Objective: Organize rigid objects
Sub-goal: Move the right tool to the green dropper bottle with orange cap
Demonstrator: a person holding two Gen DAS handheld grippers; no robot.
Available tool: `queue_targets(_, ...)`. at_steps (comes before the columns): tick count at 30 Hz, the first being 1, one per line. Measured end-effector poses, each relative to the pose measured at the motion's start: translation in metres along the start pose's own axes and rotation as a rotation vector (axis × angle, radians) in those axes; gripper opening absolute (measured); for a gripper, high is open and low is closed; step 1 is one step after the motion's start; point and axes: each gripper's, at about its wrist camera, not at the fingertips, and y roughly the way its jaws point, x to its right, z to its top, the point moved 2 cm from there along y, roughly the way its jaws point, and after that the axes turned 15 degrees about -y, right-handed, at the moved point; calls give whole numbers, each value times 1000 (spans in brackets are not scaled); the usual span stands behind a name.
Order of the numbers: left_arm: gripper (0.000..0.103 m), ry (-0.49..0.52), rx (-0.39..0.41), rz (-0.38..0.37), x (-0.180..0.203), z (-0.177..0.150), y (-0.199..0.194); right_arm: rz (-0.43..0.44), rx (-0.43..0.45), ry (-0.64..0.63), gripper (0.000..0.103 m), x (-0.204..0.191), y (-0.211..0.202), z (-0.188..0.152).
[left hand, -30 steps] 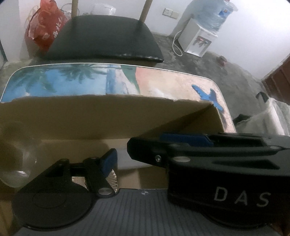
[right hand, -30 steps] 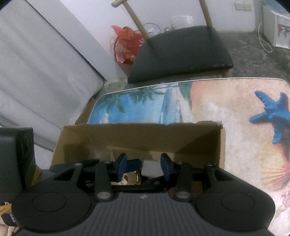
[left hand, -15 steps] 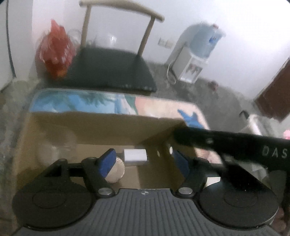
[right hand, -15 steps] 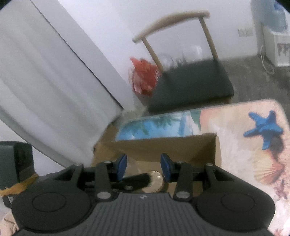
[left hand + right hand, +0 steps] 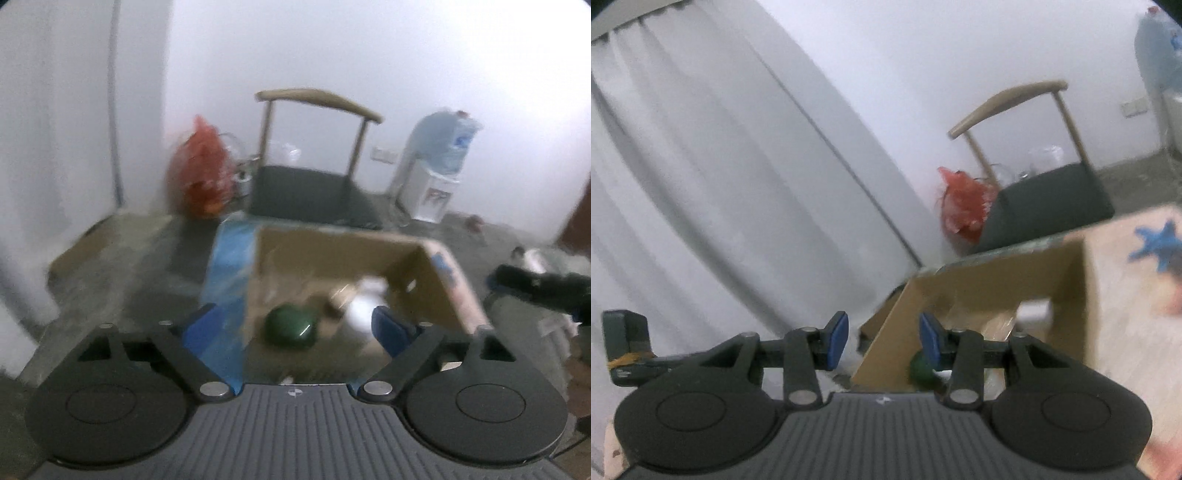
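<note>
An open cardboard box (image 5: 436,284) stands on the beach-print table (image 5: 229,258). Inside it lie a dark green round object (image 5: 290,328), a white item (image 5: 364,306) and a small brownish piece (image 5: 340,295), all blurred. My left gripper (image 5: 295,325) hovers above and in front of the box, its jaws opening wide with nothing between them. In the right wrist view the box (image 5: 979,288) sits ahead to the right, with the green object (image 5: 921,369) at its near corner. My right gripper (image 5: 882,339) stands partly open and empty, off the box's left side.
A dark-seated wooden chair (image 5: 314,192) stands behind the table, with a red plastic bag (image 5: 201,173) to its left and a water dispenser (image 5: 436,173) to its right. A white curtain (image 5: 701,184) fills the left. The table shows a blue starfish print (image 5: 1160,243).
Both grippers have pulled up and back from the box, so more of the room shows. The left jaws have spread wider. The right gripper has left the middle of the left view.
</note>
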Motion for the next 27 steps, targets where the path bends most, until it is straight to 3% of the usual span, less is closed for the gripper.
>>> queue_targets(4, 91, -60, 50, 67, -55, -51, 8, 18, -3, 1, 46, -16, 10, -55)
queue_targets(8, 91, -87, 156, 91, -78, -97, 26, -53, -17, -42, 46, -27, 18, -99)
queue_targets(10, 91, -62, 225, 73, -75, -115, 29, -114, -20, -85, 46, -31, 20, -114)
queue_targets(13, 91, 0, 222, -30, -59, -135, 35, -160, -24, -104, 46, -35, 21, -127)
queue_targets(15, 93, 63, 197, -96, -45, -141, 43, -167, -32, -109, 46, -36, 22, -133)
queue_targets(18, 94, 158, 191, -122, -25, -148, 61, -189, -63, -105, 46, -34, 30, -143)
queue_targets(22, 94, 206, 188, -97, -19, -144, 88, -159, -83, -93, 46, -35, 42, -143)
queue_targets(27, 92, 231, 223, -55, -28, -132, 108, -68, -52, -172, 46, -54, 59, -123)
